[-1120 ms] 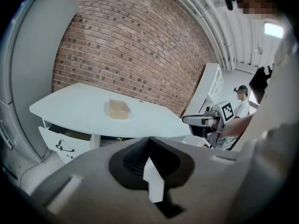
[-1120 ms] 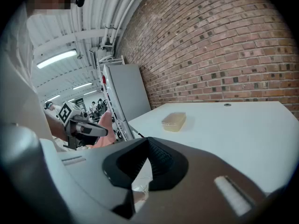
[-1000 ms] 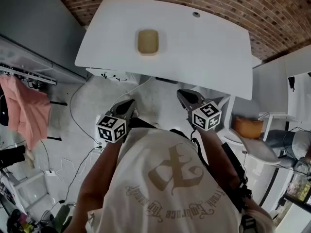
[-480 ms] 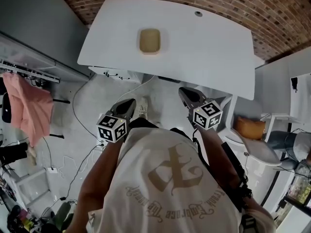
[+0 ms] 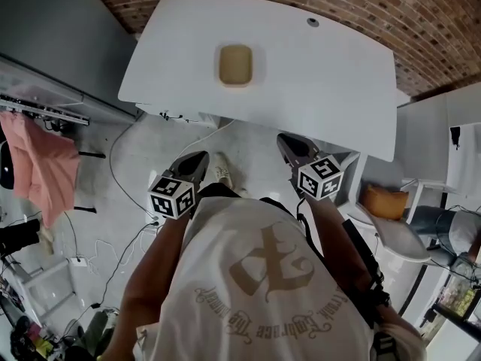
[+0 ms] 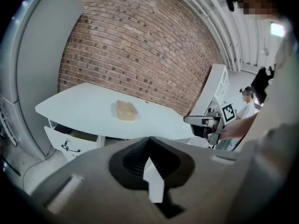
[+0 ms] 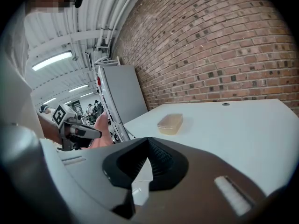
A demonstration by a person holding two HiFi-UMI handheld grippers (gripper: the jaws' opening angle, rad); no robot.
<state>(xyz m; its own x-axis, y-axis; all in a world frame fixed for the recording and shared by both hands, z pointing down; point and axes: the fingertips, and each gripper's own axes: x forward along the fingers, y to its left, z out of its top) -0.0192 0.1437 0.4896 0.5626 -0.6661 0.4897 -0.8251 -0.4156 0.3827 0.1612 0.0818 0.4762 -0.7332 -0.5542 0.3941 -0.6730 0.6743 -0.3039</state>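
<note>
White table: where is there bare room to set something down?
The white table is bare from the tan container rightward to its right edge, apart from a hole at the back. A narrower strip lies left of the container. Nowhere is crowded.

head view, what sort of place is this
Likely an industrial-style studio or workshop room: a bare brick wall, a white table holding one tan container, and cables trailing over a concrete floor near a hanging pink garment.
</note>
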